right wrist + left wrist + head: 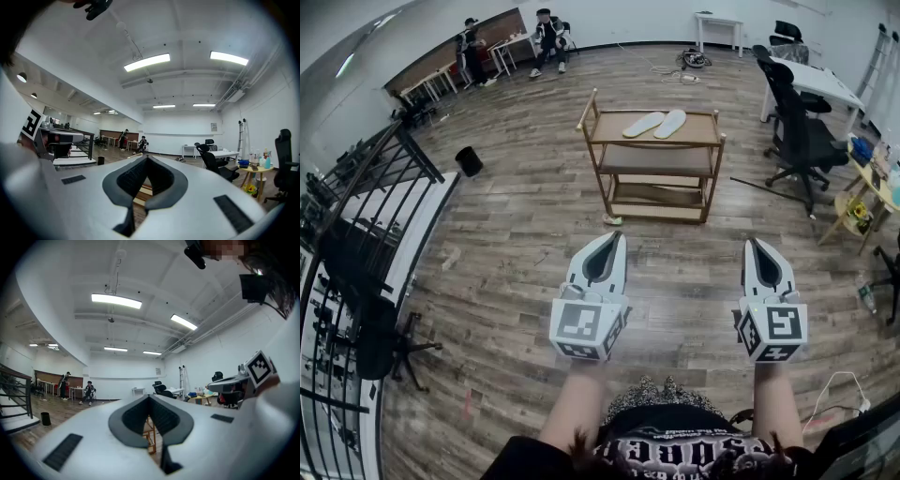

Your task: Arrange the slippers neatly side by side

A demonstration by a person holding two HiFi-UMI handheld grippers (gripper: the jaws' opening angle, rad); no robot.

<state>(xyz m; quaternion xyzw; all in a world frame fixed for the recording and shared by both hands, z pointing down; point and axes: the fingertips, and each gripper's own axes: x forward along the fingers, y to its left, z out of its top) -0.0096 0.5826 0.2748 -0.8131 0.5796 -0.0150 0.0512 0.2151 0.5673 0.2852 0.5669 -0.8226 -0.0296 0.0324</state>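
Forearms [574, 408] hold left gripper [619, 238] and right gripper [751, 244] level, jaws together.

Wooden cart [656, 142], office chair [802, 141], black bin [469, 161]

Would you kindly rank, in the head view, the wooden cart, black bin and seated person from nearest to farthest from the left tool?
1. Wooden three-shelf cart, straight ahead, slightly right.
2. Small black round bin, farther ahead, off left.
3. Seated person in dark clothes, by the far wall.
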